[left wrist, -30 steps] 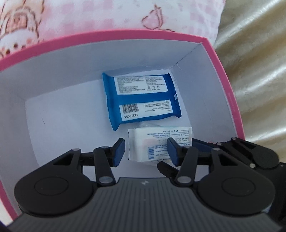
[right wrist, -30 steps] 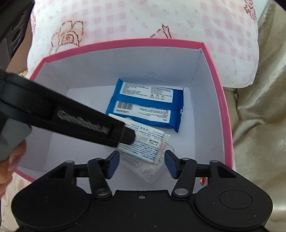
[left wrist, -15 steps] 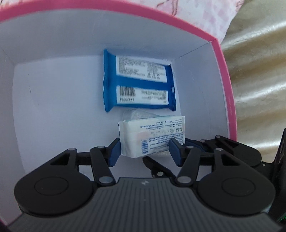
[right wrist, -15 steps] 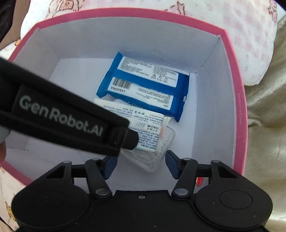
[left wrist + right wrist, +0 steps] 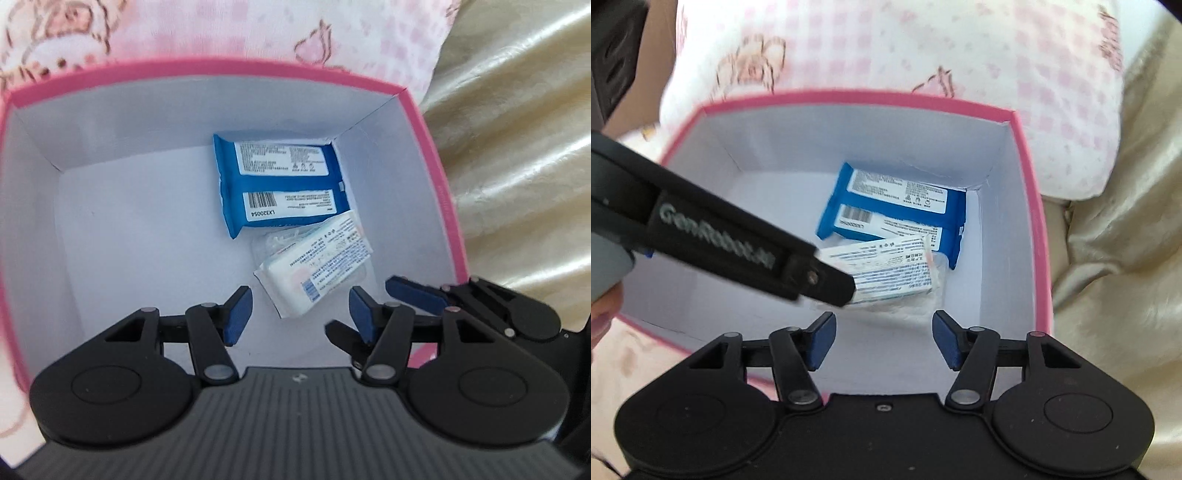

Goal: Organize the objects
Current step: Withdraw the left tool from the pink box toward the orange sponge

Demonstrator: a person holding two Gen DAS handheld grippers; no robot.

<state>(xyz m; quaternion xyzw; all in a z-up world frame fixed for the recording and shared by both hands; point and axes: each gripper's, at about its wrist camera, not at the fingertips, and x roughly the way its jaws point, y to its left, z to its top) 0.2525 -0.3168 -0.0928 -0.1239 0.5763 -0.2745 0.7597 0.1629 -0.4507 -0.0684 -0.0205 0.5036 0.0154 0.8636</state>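
A pink box (image 5: pixel 439 177) with a white inside holds a blue wipes pack (image 5: pixel 280 184) at its far right. A white tissue pack (image 5: pixel 317 266) lies tilted just in front of it, over a clear plastic packet (image 5: pixel 269 243). My left gripper (image 5: pixel 299 314) is open and empty, above the box floor, just short of the white pack. My right gripper (image 5: pixel 882 339) is open and empty over the near edge of the box (image 5: pixel 1034 221). In the right wrist view the blue pack (image 5: pixel 897 206) and the white pack (image 5: pixel 894 266) show, partly hidden by the left gripper's black finger (image 5: pixel 738 251).
The box rests on a pink checked cushion (image 5: pixel 886 48) with a cartoon print. Shiny beige fabric (image 5: pixel 517 147) lies to the right. The right gripper's fingers (image 5: pixel 413 291) show at the right of the left wrist view.
My left gripper opened, let go of the white tissue pack and drew back. The pack now lies tilted in the box. The right gripper also pulled back a little.
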